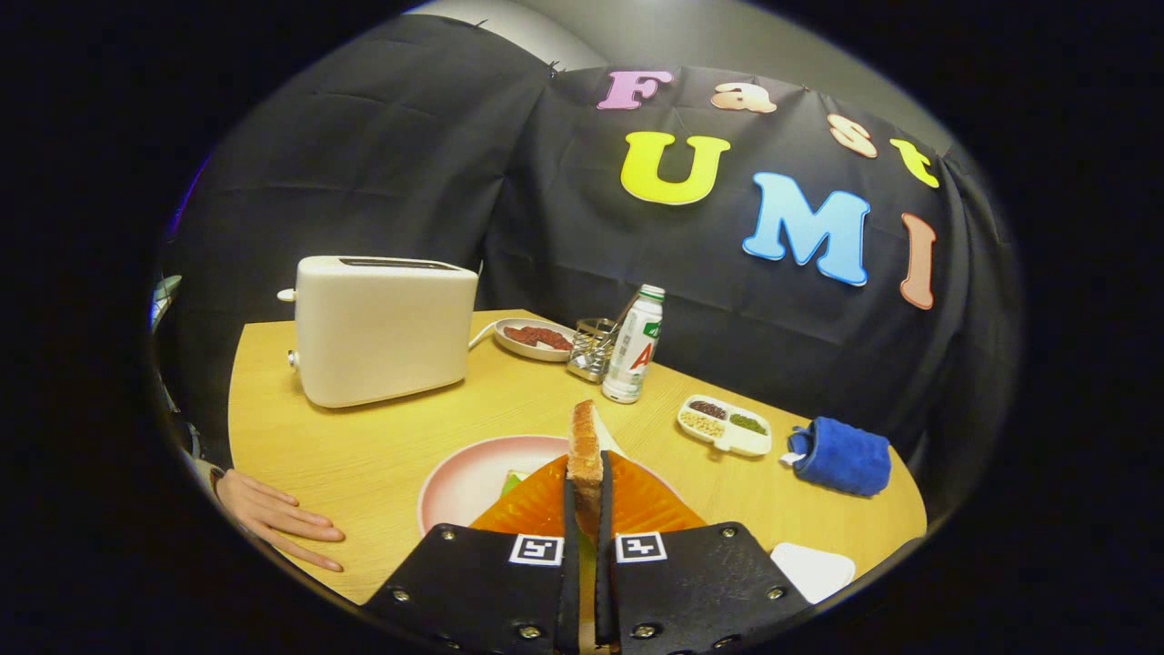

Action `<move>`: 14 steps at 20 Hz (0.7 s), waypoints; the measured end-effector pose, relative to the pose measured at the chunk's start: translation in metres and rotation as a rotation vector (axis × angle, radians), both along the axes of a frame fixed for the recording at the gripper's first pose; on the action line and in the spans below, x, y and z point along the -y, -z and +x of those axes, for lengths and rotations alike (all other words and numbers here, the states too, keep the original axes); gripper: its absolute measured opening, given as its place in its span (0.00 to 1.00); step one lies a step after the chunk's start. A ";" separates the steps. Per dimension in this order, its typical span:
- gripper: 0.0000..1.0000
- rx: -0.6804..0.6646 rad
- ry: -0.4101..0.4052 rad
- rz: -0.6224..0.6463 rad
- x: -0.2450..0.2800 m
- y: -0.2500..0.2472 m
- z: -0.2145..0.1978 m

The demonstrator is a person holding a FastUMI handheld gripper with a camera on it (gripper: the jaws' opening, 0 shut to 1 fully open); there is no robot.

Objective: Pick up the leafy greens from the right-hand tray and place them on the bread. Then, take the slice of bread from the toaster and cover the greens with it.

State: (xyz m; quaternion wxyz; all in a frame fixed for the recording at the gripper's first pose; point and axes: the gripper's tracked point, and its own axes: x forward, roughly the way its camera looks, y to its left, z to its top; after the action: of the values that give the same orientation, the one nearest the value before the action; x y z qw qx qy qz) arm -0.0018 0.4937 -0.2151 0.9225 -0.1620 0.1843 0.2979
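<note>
I have the gripper [583,496] clamped on the slice of bread [585,448], both fingers pressing its faces, the slice standing on edge between them. It hangs over the pink plate [464,482], where a bit of leafy greens [512,482] peeks out beside the fingers. The toaster [382,327] sits beyond, left. A hand [273,517] rests on the table [364,446].

gripper [584,509]: jaws closed on upright bread slice [585,455] | below: pink plate [473,478] with greens [513,480] | toaster [382,327] beyond on worktop [364,446] | hand [277,517] resting beside plate
</note>
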 end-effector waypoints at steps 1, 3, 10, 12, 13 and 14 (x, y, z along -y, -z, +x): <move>0.07 -0.032 -0.013 0.002 -0.005 0.007 -0.005; 0.07 -0.111 -0.028 0.005 -0.013 0.024 -0.015; 0.07 -0.252 -0.017 0.062 -0.018 0.040 -0.025; 0.07 -0.253 -0.016 0.084 -0.018 0.035 -0.023; 0.07 -0.249 -0.017 0.088 -0.018 0.034 -0.023; 0.09 -0.243 -0.019 0.081 -0.018 0.035 -0.024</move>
State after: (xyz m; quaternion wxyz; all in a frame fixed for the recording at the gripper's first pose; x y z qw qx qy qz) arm -0.0256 0.5114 -0.2498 0.8964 -0.0890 0.2808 0.3313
